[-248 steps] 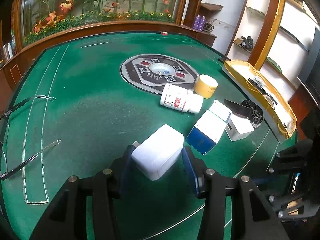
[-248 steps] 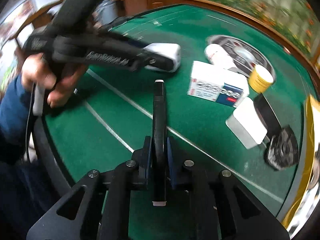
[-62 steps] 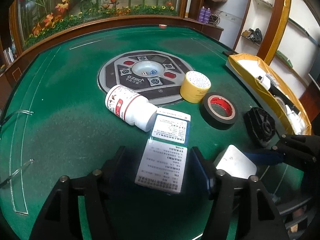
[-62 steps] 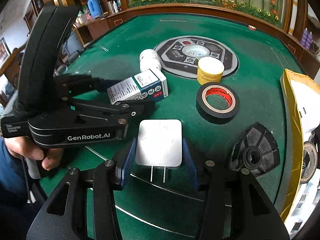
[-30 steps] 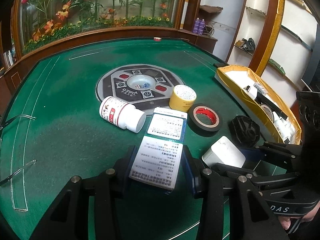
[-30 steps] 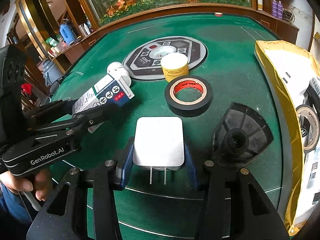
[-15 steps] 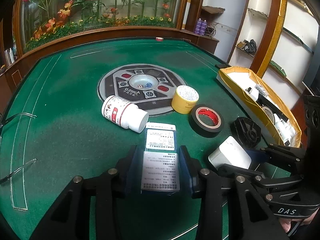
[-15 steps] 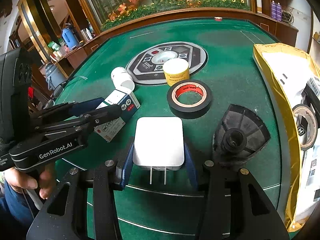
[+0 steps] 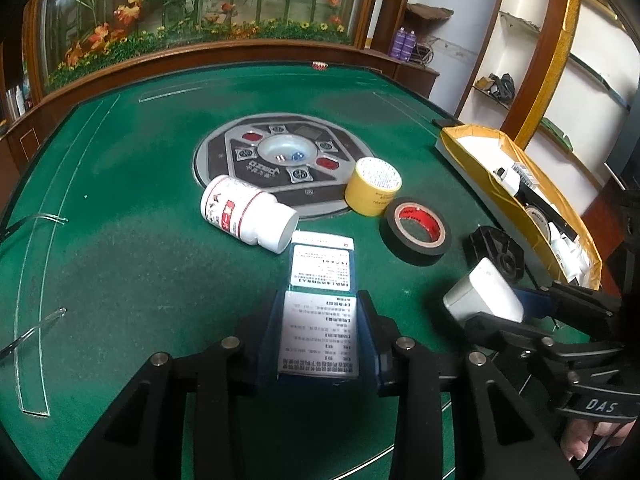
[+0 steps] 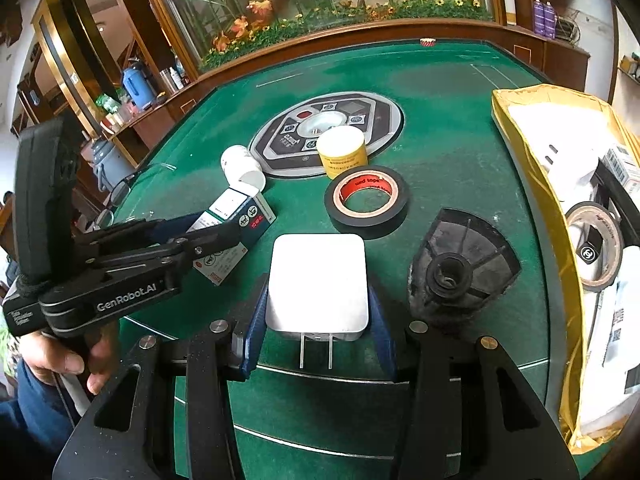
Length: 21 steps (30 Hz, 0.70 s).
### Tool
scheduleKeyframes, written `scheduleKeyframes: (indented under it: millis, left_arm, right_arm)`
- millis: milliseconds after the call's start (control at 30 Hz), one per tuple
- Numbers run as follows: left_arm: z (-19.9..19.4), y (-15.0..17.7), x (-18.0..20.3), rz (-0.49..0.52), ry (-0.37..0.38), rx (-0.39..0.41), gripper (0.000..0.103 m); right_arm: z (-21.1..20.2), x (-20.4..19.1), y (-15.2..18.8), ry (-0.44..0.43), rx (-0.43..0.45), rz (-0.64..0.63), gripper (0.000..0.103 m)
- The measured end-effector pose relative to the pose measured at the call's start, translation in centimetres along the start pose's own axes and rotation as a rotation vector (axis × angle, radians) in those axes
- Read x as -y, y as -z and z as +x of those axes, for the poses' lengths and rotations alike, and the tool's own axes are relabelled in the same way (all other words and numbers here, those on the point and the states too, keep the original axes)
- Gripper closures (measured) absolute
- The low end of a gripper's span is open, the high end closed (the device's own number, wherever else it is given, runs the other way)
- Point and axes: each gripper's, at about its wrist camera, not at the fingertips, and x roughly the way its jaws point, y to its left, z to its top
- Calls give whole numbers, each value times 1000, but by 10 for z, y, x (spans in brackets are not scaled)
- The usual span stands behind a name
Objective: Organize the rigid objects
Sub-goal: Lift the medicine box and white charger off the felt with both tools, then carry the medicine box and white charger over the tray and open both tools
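Left wrist: fingers (image 9: 320, 336) clamped on medicine box (image 9: 320, 312); right fingers (image 10: 318, 320) on white charger (image 10: 318, 284).

The desk (image 9: 120, 240) is a round-edged surface covered in green felt with thin pale lines marked on it and a brown wooden rim. At its middle sits a grey and black control panel (image 9: 276, 160) with a clear dome. A white pill bottle (image 9: 244, 216) lies on its side at the panel's near edge. A yellow tape roll (image 9: 372, 188) stands upright, overlapping the panel's rim, and just beside it a black tape roll (image 9: 416, 232) with a red core lies flat. A black fan-shaped plastic part (image 10: 460, 268) rests near a gold-lined open box (image 10: 532, 184) along the desk's right edge. A pair of glasses (image 9: 32, 332) lies at the left side.
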Motion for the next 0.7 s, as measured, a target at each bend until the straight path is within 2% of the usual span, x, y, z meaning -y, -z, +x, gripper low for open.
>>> scheduleKeyframes:
  millis: [167, 300, 433, 700]
  left_arm:
    - [9, 2, 1, 9, -18, -35, 64]
    - [10, 2, 2, 19, -29, -12, 67]
    - [7, 3, 4, 12, 18, -3, 68]
    - [-2, -1, 7, 0, 49, 38, 68]
  right_arm:
    - [-3, 5, 1, -9, 7, 9, 57]
    - [-5, 8, 2, -17, 10, 14, 57]
    - [-6, 9, 3, -26, 10, 14, 57]
    - [-11, 12, 1, -24, 26, 19, 57]
